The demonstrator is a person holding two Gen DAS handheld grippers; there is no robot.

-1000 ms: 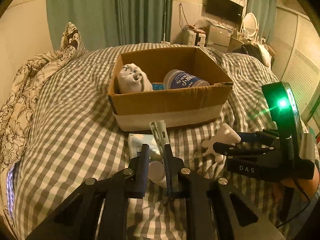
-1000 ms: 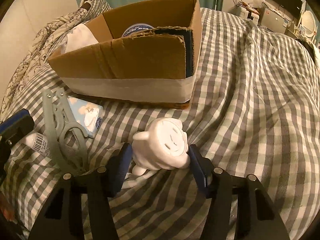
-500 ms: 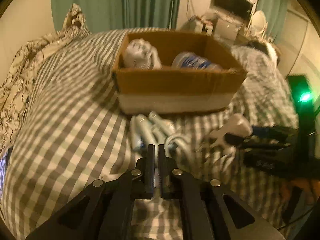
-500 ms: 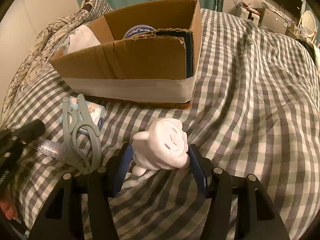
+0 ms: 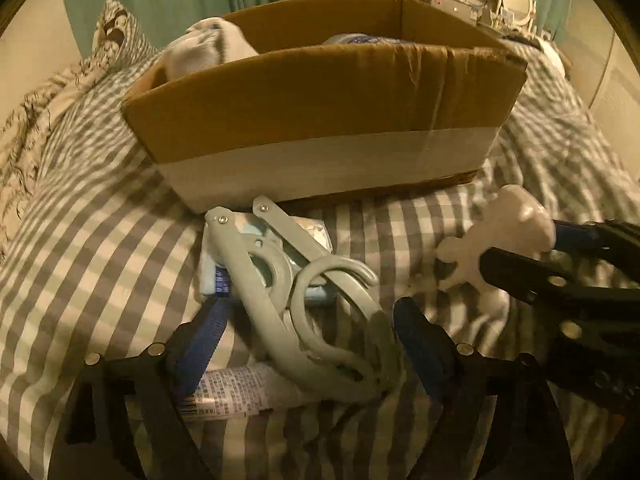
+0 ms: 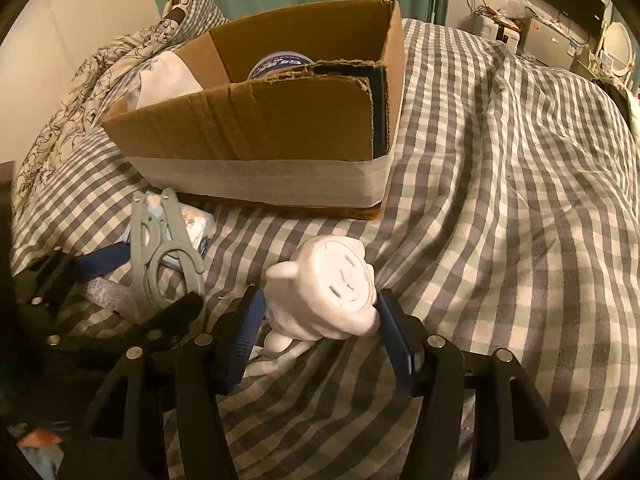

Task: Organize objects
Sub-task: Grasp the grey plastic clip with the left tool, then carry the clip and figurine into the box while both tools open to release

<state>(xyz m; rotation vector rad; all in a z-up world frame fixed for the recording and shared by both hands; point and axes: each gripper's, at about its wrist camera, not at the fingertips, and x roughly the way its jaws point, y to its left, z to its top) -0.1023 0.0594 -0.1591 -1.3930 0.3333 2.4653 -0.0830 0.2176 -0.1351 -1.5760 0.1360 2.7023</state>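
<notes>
A grey folding hanger (image 5: 296,300) lies on the checked bedspread in front of a cardboard box (image 5: 320,120). My left gripper (image 5: 308,332) is open, with its jaws on either side of the hanger. Under the hanger lie a white tube (image 5: 232,392) and a light blue packet (image 5: 316,236). My right gripper (image 6: 320,320) is open around a white bear-shaped figure (image 6: 328,288), which rests on the bed. The hanger also shows in the right wrist view (image 6: 160,256). The box (image 6: 280,128) holds a white cloth (image 6: 168,76) and a blue-labelled tub (image 6: 276,64).
The checked bedspread (image 6: 500,200) rises in folds to the right of the box. A floral duvet (image 6: 80,88) lies behind and left of it. Green curtains and shelves with a television stand at the far wall.
My left gripper has opened, dropped low and moved forward, so its jaws now flank the hanger. The hanger has shifted and lies flat. My right gripper stays around the white figure.
</notes>
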